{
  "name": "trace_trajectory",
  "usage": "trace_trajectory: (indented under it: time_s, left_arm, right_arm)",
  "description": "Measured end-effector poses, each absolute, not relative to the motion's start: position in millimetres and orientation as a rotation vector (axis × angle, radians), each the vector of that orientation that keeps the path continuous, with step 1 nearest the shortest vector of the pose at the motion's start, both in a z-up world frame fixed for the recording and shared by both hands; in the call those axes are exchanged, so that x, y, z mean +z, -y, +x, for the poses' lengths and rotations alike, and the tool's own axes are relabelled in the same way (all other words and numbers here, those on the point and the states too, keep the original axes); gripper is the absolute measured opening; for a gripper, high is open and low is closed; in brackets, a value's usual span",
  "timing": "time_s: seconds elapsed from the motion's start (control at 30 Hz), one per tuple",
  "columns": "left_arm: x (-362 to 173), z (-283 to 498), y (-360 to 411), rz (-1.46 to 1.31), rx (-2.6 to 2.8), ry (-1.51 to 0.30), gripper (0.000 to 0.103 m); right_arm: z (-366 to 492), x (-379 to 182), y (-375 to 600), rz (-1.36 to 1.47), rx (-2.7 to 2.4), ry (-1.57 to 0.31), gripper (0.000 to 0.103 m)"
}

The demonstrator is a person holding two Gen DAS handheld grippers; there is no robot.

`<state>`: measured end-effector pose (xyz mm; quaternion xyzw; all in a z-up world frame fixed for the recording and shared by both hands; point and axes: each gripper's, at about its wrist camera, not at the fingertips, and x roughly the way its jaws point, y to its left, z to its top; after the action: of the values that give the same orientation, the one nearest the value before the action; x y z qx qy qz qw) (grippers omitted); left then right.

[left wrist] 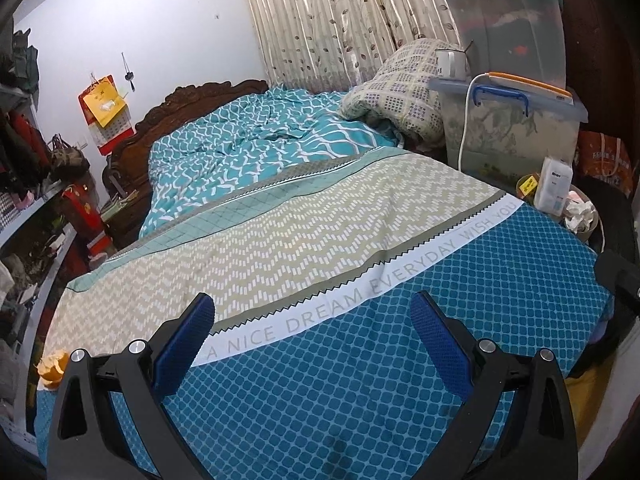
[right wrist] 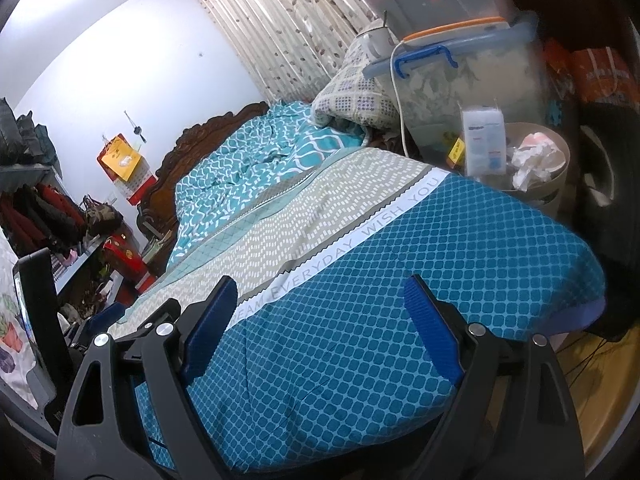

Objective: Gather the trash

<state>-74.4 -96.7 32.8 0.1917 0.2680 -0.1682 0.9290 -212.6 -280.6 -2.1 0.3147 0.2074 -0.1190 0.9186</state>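
Peel (left wrist: 52, 366) lies left of wide, empty left fingers (left wrist: 188, 332); right fingers (right wrist: 430, 320) equally wide.

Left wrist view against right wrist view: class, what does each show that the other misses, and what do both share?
Only the left wrist view shows the orange peel at the bed's left edge. Only the right wrist view shows a dark screen at its left edge. Both share the bed, the bin of crumpled tissue, the clear boxes, the curtain, and each its own open gripper, left and right.

One bed (left wrist: 320, 220), one waste bin (right wrist: 560, 184), two stacked storage boxes (left wrist: 516, 128) — and one orange peel (left wrist: 52, 366).
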Motion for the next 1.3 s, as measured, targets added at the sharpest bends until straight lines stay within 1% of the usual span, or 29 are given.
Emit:
trace_trajectory:
  time_s: [0.43,0.77,1.3]
  left_arm:
    - [29,-83,107,0.473,-0.266,-0.48,0.094]
    - [28,-80,106,0.475,-0.255,-0.471,0.094]
    - [25,-71,104,0.422,-0.335,-0.584,0.094]
  right_arm:
    - [-218,-8,290,0.689,-0.254,-0.425,0.085]
    - [-215,-9,290,0.69,-0.257,-0.431,0.085]
    - [-216,-6,285,0.683,-0.258,-0.431,0.085]
